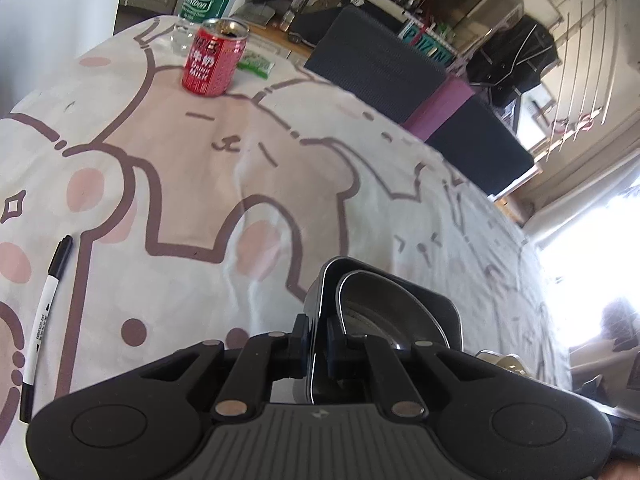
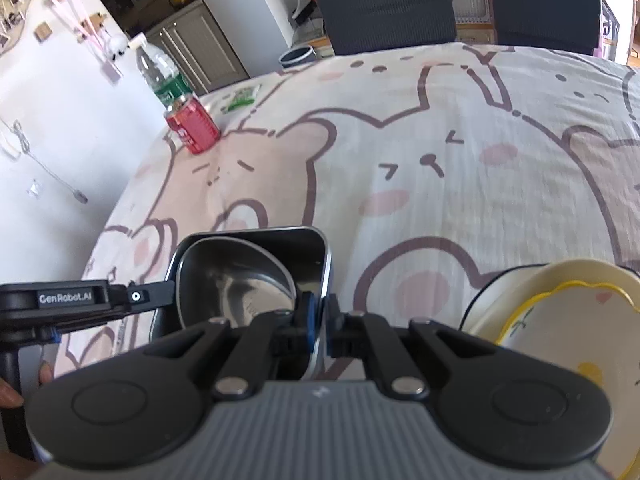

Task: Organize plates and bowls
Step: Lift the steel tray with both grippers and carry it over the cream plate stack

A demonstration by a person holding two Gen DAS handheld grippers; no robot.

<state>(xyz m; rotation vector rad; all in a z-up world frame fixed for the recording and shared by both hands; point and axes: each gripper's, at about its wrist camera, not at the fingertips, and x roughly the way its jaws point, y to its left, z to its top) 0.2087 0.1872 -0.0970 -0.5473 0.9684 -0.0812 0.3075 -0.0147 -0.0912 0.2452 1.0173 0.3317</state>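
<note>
Gripping opposite walls of one dark square tray (image 2: pixel 256 240), the two tools share the load. The left hand-held gripper (image 1: pixel 316 332) is clamped on the tray's left wall, which runs straight up between its blue pads in its own view. The right hand-held gripper (image 2: pixel 320 312) is clamped on the right wall, near that wall's near end. Seen from the right wrist, the left tool reaches in from the left edge with a hand (image 2: pixel 12 388) behind it. So the tray lies between the two, spanning left to right, and neither side is nearer: any move, I judge, has to be made by both together or the tray will twist in the pads.

Inside the tray sits a shiny metal bowl (image 2: pixel 240 276), leaning against the far-left corner and not flat. It looks loose and could slide if the tray tips. The tray is black with a thin bright rim and rounded corners. It appears to hang just above the cartoon-bear cloth (image 2: pixel 400 168) over the desk, though whether it is fully off the cloth I cannot tell.

To the right, just beside the right tool, a cream bowl (image 2: pixel 520 292) holds a yellow-rimmed dish (image 2: pixel 568 320). Well apart at the far left stand a red can (image 1: pixel 214 62) and a water bottle (image 1: pixel 208 0); a marker (image 1: pixel 46 316) lies at the near left.
</note>
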